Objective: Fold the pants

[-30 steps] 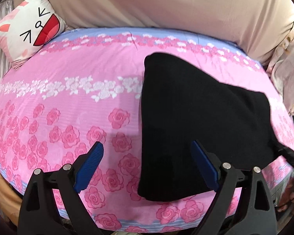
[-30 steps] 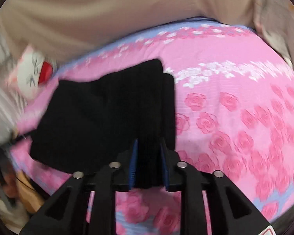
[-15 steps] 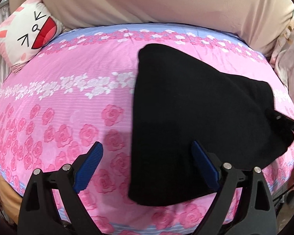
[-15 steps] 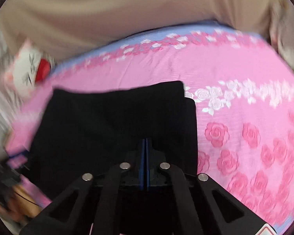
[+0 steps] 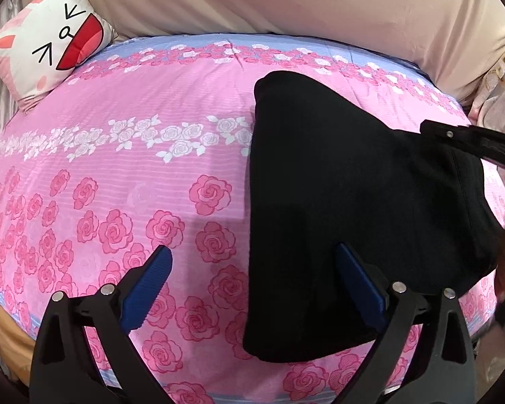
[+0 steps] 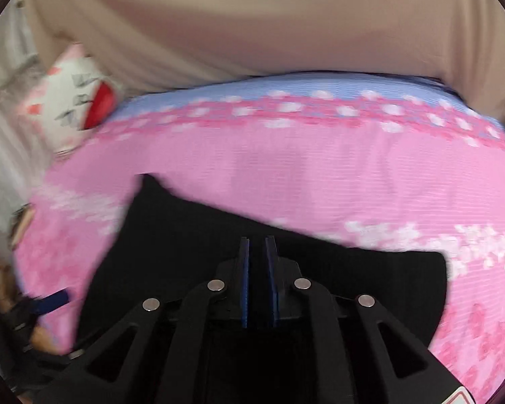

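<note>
The black pants (image 5: pixel 346 185) lie folded on the pink rose bedspread (image 5: pixel 134 168), on its right half. My left gripper (image 5: pixel 252 286) is open and empty above the pants' near left edge, its right finger (image 5: pixel 360 282) over the black cloth. My right gripper (image 6: pixel 257 269) is shut on a fold of the pants (image 6: pixel 353 276) and holds it up; from the left wrist view it comes in from the right (image 5: pixel 471 141) over the pants' far right corner.
A white cat-face pillow (image 5: pixel 50 43) lies at the far left corner; it also shows in the right wrist view (image 6: pixel 74 107). A beige cover (image 5: pixel 286 0) rises behind the bed. Pale floral fabric (image 5: pixel 495 101) sits at the far right.
My right gripper has carried the pants' edge leftward over the rest, and now reaches into the left wrist view. The left gripper stays open and has shifted slightly.
</note>
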`<action>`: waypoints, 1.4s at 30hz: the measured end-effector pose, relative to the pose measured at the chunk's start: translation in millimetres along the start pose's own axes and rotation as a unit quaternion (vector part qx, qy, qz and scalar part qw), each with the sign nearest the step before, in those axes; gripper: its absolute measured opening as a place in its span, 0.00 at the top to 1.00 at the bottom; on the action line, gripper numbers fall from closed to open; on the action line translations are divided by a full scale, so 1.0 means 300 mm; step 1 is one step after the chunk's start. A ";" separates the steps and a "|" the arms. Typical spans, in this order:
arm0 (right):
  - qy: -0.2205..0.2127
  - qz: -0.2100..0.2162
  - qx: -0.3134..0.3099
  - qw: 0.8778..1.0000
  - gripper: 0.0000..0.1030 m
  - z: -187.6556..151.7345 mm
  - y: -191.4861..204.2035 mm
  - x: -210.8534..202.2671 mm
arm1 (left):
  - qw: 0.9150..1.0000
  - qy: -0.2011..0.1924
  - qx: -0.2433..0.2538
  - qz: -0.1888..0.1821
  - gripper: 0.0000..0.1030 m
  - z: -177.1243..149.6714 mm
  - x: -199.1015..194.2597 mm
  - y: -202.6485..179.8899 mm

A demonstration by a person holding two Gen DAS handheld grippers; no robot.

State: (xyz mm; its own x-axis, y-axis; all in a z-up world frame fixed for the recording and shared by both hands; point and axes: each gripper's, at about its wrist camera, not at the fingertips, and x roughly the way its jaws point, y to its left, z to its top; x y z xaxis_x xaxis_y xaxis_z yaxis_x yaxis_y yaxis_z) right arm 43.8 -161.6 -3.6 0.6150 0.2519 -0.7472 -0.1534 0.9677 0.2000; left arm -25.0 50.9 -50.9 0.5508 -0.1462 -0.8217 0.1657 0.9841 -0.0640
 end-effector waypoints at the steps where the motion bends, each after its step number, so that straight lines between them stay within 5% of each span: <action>1: 0.016 0.019 -0.016 1.000 0.88 -0.008 0.041 0.020 | 1.000 0.000 0.001 0.000 0.07 0.001 0.004 0.000; 5: 0.053 -0.021 -0.035 0.998 0.99 0.015 0.051 0.203 | 1.000 0.001 0.000 -0.006 0.06 0.006 0.012 -0.003; 7: 0.046 -0.010 0.003 0.999 0.99 0.051 0.042 0.180 | 1.000 0.002 -0.002 -0.005 0.06 0.012 0.004 0.000; 10: 0.022 0.007 -0.043 0.999 0.88 0.064 0.126 0.107 | 1.000 -0.005 -0.008 0.001 0.08 0.009 -0.021 0.016; 13: 0.050 0.024 -0.093 0.994 0.88 0.092 0.225 0.183 | 1.000 -0.007 -0.013 0.012 0.08 0.010 -0.032 0.035; 17: 0.062 -0.005 -0.095 0.993 0.89 0.135 0.265 0.297 | 0.999 -0.013 -0.015 0.033 0.08 0.008 -0.048 0.058; 22: 0.039 0.015 -0.090 0.995 0.88 0.093 0.262 0.212 | 0.999 -0.014 -0.014 0.041 0.07 0.004 -0.055 0.069; 25: 0.048 -0.018 -0.067 0.996 0.90 0.036 0.177 0.203 | 0.999 -0.013 -0.012 0.041 0.07 0.007 -0.052 0.064; 28: 0.013 -0.028 -0.031 0.999 0.88 -0.023 0.078 0.051 | 0.999 -0.014 -0.003 0.040 0.07 0.014 -0.049 0.038; 34: 0.018 -0.149 0.001 0.989 0.89 -0.196 -0.149 -0.091 | 0.999 -0.009 0.015 0.033 0.07 0.030 -0.018 -0.039; 36: 0.002 -0.118 0.037 0.992 0.91 -0.236 -0.202 -0.159 | 0.999 -0.009 0.021 0.033 0.07 0.034 -0.012 -0.065; 37: -0.004 -0.108 0.049 0.993 0.89 -0.245 -0.213 -0.187 | 0.999 -0.009 0.023 0.035 0.07 0.035 -0.008 -0.082; 39: -0.026 -0.120 0.055 0.991 0.68 -0.269 -0.222 -0.264 | 0.999 -0.004 0.027 0.035 0.07 0.035 0.001 -0.099; 42: -0.029 -0.131 0.046 0.990 0.58 -0.300 -0.218 -0.300 | 0.999 0.001 0.035 0.040 0.07 0.034 0.017 -0.136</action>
State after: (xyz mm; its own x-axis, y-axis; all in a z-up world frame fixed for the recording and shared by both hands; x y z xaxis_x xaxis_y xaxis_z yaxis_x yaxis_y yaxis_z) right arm -71.1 -246.7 -6.4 0.6675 -0.0106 -0.7446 0.0869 0.9942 0.0638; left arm -20.7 8.9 -46.9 0.5633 -0.0672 -0.8235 0.1775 0.9833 0.0412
